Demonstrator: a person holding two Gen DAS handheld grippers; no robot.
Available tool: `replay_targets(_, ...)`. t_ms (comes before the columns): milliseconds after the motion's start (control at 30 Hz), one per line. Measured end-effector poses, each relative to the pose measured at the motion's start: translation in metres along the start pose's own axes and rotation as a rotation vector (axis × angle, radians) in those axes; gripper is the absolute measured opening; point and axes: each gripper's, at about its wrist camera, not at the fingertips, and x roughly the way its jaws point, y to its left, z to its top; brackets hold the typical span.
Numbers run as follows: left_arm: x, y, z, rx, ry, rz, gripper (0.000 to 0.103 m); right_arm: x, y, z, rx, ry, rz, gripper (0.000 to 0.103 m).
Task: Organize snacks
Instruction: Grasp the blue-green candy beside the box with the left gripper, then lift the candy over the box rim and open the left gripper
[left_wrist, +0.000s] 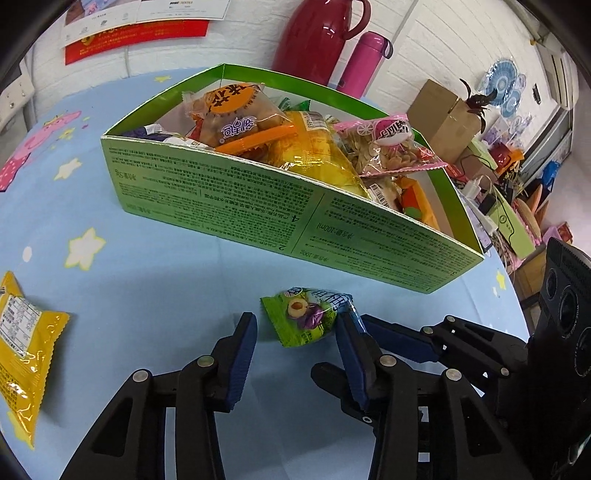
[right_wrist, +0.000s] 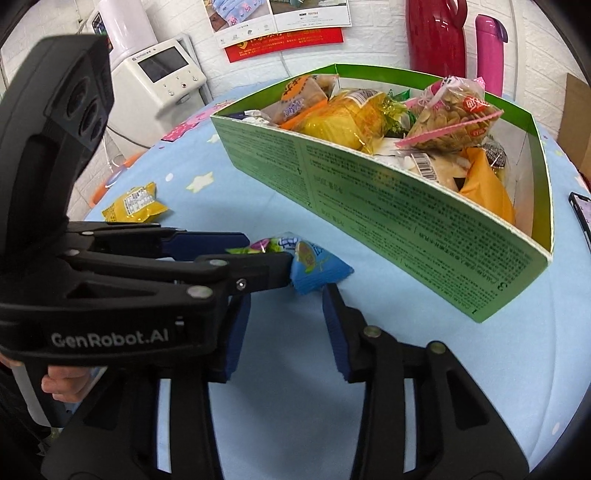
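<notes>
L gripper (left_wrist: 295, 334) jaws wide open either side of green snack pkt (left_wrist: 304, 319) on table (left_wrist: 155, 280), not gripping. R gripper (right_wrist: 286, 314) jaws open, empty; blue pkt (right_wrist: 317, 271) just ahead. Yellow pkt (left_wrist: 22, 347) at 9. Green box (left_wrist: 295, 218) at 12, full of snacks.

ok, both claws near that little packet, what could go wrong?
1. Left claw and right claw, both open, crowd the same small packet: they may collide or shove it away.
2. The green box is heaped; the pink nut bag on top could slide off when more goes in.
</notes>
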Motion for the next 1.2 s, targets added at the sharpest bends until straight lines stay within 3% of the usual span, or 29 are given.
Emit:
replay_targets(267, 0.007, -0.004, 0.005, 0.017, 0.001, -0.018, 0.045, 0.009, -0.001, 0.009, -0.008, -0.007, -0.014, 0.055)
replay_targets(300, 0.008, -0.003, 0.006, 0.014, 0.001, -0.03, 0.039, 0.01, -0.002, 0.01, -0.006, -0.008, -0.012, 0.055)
replay_targets(433, 0.004, -0.005, 0.005, 0.023, -0.019, -0.023, 0.029, 0.01, -0.002, 0.009, -0.005, -0.006, 0.001, 0.03)
replay_targets(900, -0.043, -0.024, 0.001, 0.086, -0.135, -0.006, 0.025, -0.03, 0.022, 0.006, -0.053, -0.115, 0.007, 0.029)
replay_targets(1000, -0.055, -0.03, 0.007, 0.103, -0.167, -0.011, 0.025, -0.042, 0.025, 0.013, -0.06, -0.153, 0.004, 0.029)
replay_targets(1100, -0.065, -0.038, 0.017, 0.118, -0.183, -0.047, 0.018, -0.05, 0.027, 0.021, -0.07, -0.185, 0.007, 0.029)
replay_targets(1200, -0.07, -0.048, 0.028, 0.155, -0.218, -0.027, 0.018, -0.056, 0.024, 0.031, -0.072, -0.218, -0.003, 0.029)
